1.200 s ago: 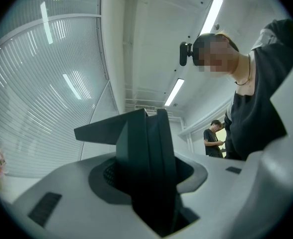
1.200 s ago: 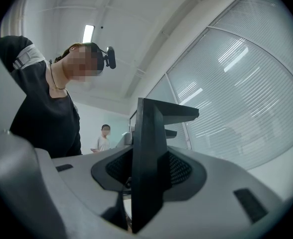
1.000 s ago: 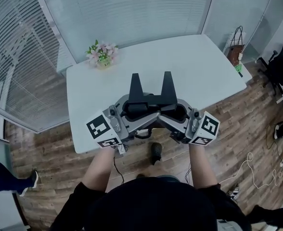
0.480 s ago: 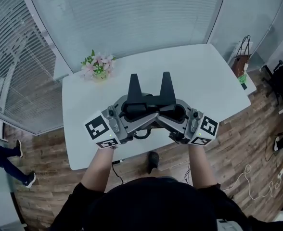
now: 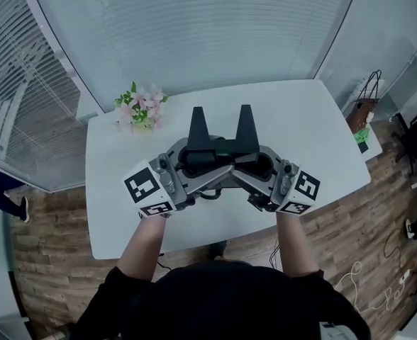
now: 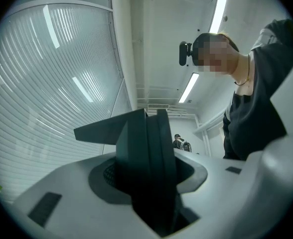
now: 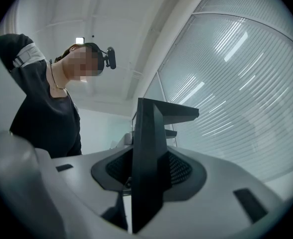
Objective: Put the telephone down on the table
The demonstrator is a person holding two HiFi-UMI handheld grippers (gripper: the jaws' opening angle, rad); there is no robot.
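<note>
The telephone (image 5: pixel 223 147) is a grey shell with two dark mesh-lined hollows and two black wedge-shaped pieces pointing toward the window. It hangs above the near half of the white table (image 5: pixel 315 133). My left gripper (image 5: pixel 205 179) is shut on it from the left and my right gripper (image 5: pixel 247 183) from the right, the two pointing at each other. In the left gripper view the telephone (image 6: pixel 146 153) fills the lower half and hides the gripper's (image 6: pixel 151 203) fingertips. The right gripper view shows the same: telephone (image 7: pixel 149 148) in front, gripper (image 7: pixel 141 203) tips hidden.
A pot of pink flowers (image 5: pixel 139 108) stands at the table's far left corner. A glass wall with blinds runs behind the table. A brown bag (image 5: pixel 364 112) sits past the table's right end. Someone's foot (image 5: pixel 10 200) shows on the wooden floor at left.
Both grippers have moved forward together with the telephone, from the table's near edge to over its top. The person at the left has moved further off.
</note>
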